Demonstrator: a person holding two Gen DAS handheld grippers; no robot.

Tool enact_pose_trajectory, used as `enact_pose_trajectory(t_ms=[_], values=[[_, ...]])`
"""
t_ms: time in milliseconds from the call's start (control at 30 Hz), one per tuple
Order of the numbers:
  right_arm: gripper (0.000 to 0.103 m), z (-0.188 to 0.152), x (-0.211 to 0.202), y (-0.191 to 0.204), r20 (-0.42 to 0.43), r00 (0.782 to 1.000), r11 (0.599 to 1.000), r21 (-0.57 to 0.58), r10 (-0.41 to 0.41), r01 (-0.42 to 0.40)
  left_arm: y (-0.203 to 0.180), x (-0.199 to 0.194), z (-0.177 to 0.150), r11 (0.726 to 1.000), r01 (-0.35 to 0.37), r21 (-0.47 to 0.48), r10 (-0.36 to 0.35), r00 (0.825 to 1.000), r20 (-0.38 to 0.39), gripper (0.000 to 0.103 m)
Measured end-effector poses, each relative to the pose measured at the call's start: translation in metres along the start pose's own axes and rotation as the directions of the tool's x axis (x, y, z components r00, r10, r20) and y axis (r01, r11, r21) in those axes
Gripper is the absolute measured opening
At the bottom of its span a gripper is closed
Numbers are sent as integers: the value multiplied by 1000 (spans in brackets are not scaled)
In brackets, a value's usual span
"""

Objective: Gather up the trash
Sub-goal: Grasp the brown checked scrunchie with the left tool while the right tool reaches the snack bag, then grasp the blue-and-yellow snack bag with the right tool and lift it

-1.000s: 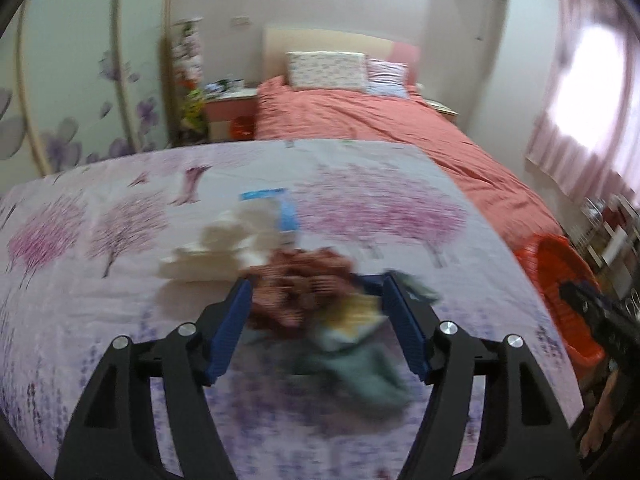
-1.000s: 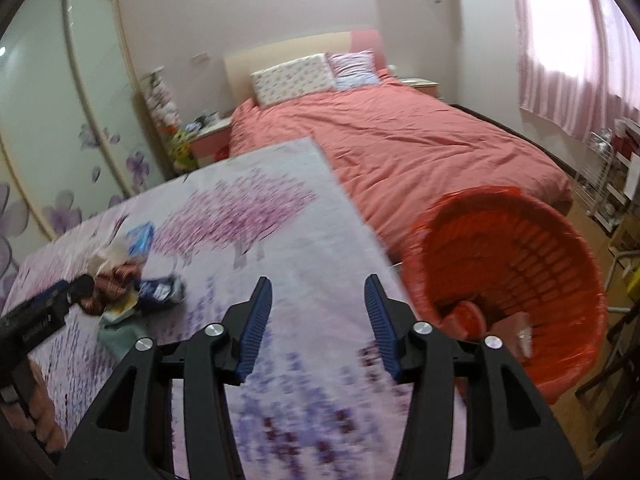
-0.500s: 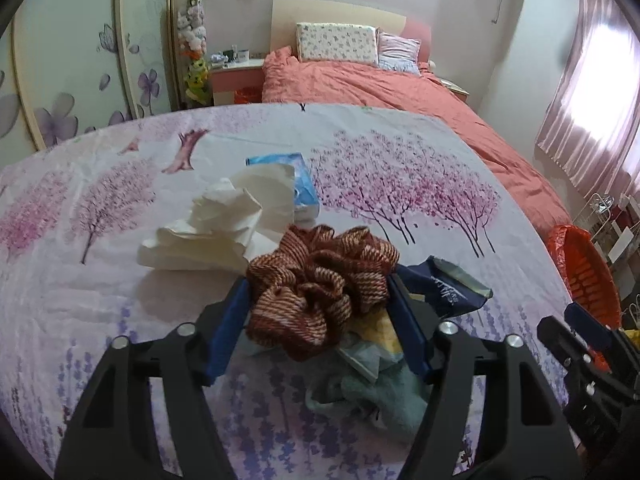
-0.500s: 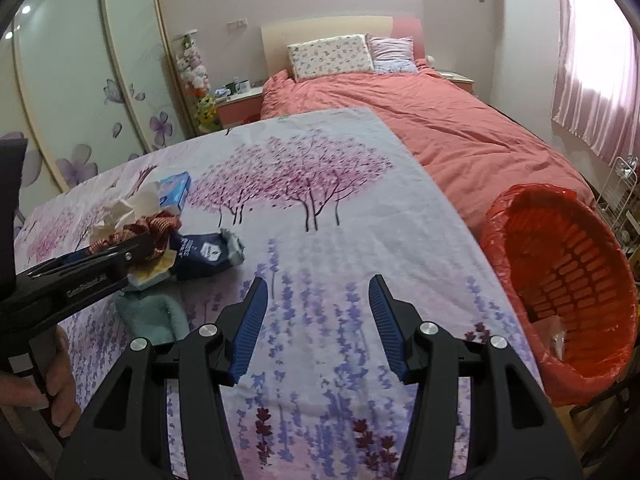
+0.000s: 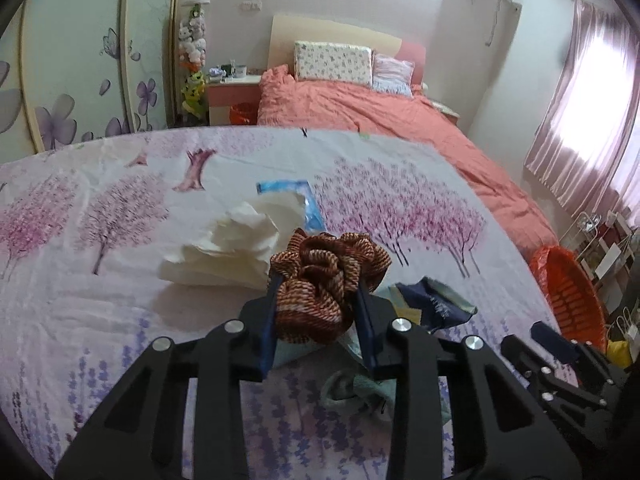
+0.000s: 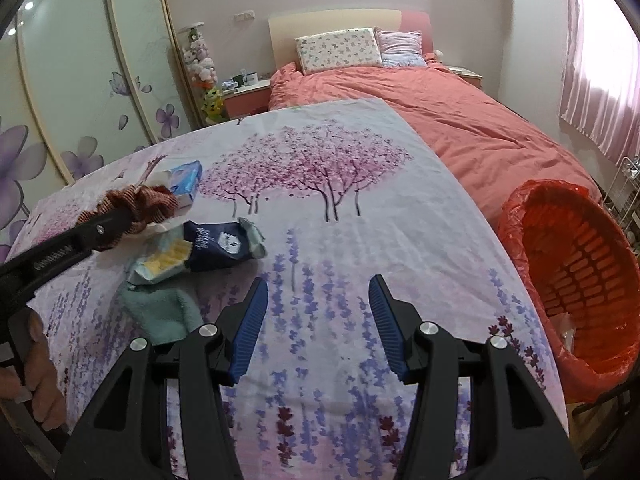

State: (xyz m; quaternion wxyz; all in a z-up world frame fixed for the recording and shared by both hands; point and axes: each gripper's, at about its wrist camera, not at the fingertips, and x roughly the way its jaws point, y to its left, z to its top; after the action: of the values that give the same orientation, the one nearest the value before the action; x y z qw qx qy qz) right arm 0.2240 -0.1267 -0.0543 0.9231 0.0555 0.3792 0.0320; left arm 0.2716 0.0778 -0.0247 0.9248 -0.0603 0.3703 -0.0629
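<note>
A brown-and-white striped scrunchie [image 5: 328,276] sits squeezed between the blue pads of my left gripper [image 5: 318,292], whose jaws are closing on it just above the trash pile. The right wrist view shows the same scrunchie [image 6: 140,204] at the tip of the left gripper [image 6: 120,220]. Under and around it lie crumpled white tissue [image 5: 236,248], a blue packet [image 5: 296,200], a dark blue wrapper [image 6: 216,244], a yellow-filled wrapper [image 6: 164,260] and a teal cloth [image 6: 164,312]. My right gripper [image 6: 318,284] hangs open over the floral cover with nothing between its fingers.
An orange basket with a red liner [image 6: 580,264] stands off the right edge of the floral-covered table [image 6: 360,200]. Behind it lies a salmon bed [image 6: 460,120], with a nightstand [image 5: 232,92] and wardrobe doors at left. A person's hand [image 6: 44,380] grips the left handle.
The left jaws have drawn in from wide apart to pressing on the scrunchie. The right gripper has swung left, from over the basket to over the table.
</note>
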Motion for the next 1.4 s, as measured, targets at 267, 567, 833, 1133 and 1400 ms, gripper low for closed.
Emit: enact_pose_trajectory(t_ms=[267, 567, 833, 1133, 1400], values=[[53, 8, 5, 33, -8, 998, 998, -7, 61, -61, 31, -45, 10, 999, -14, -37, 17, 996, 90, 33], [59, 15, 11, 84, 4, 997, 997, -35, 75, -75, 81, -66, 5, 993, -73, -91, 83, 991, 108, 34], [59, 7, 24, 117, -5, 1000, 985, -170, -21, 20, 114, -66, -1, 986, -88, -139, 102, 990, 93, 34], [59, 21, 37, 58, -12, 983, 981, -63, -183, 182, 124, -59, -6, 984, -90, -152, 103, 991, 79, 34], [59, 25, 35, 8, -20, 988, 986, 68, -151, 152, 126, -49, -10, 984, -91, -156, 101, 993, 56, 34]])
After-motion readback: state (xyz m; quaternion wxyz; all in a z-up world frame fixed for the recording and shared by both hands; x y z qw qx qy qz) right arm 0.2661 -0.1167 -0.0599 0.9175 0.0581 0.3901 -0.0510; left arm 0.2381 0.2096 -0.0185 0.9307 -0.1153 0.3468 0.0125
